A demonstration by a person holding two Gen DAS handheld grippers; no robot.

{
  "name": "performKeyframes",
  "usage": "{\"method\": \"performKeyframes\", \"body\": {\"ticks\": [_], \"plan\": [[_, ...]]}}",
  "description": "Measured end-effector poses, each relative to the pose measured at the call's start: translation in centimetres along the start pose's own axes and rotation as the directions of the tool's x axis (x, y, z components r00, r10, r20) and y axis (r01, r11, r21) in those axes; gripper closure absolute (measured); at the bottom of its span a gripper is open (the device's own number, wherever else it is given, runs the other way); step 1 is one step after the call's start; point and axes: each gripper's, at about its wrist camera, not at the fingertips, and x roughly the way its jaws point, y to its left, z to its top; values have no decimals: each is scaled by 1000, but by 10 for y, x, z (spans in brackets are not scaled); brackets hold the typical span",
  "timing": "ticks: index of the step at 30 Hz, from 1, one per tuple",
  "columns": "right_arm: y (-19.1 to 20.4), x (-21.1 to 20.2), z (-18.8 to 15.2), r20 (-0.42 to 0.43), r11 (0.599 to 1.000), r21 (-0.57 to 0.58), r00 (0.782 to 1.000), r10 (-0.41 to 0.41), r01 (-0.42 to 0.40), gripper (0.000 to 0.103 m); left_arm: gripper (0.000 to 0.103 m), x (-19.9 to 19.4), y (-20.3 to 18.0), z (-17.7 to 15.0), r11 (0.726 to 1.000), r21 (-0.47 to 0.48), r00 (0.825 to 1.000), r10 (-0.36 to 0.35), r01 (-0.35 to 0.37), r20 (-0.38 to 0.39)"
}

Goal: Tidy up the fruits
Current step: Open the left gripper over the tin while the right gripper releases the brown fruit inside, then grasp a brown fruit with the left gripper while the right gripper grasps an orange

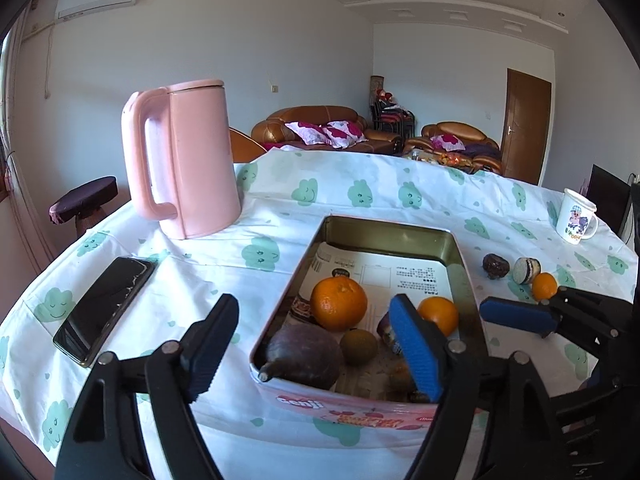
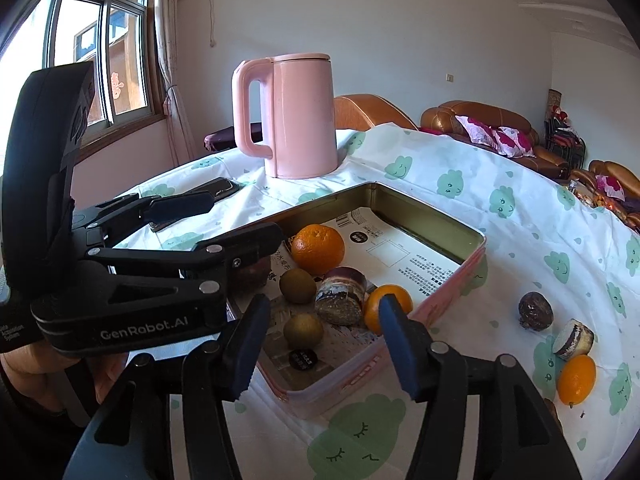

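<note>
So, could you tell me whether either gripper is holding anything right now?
Nothing is held: the left gripper and the right gripper both have open, empty jaws near the tin.

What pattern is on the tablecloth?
White tablecloth with smiling mint-green clouds; clearest in the right wrist view.

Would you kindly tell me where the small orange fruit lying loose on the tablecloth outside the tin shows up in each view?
Left wrist view: the small orange fruit lies at the right edge, beside the cut half fruit.
Right wrist view: it is at lower right, just below that same half.
Shared landmark: the tall pink plastic kettle, standing beyond the rectangular metal tin.
</note>
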Motion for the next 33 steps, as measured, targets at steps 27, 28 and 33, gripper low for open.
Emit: {"method": "performKeyframes", "body": {"ticks": [27,28,33], "plan": [[-179,-119,-72,-35,807,429,900,-435,406,39,13,27,-195,-8,907,188,918,-341,378,-200],[-181,-119,-72,-34,806,435,902,-431,402,39,14,28,-200,-10,899,194,911,-350,392,-217],[-183,-118,-73,-38,803,445,904,-426,397,38,37,45,-220,-16,872,203,871,-369,445,-323]]}}
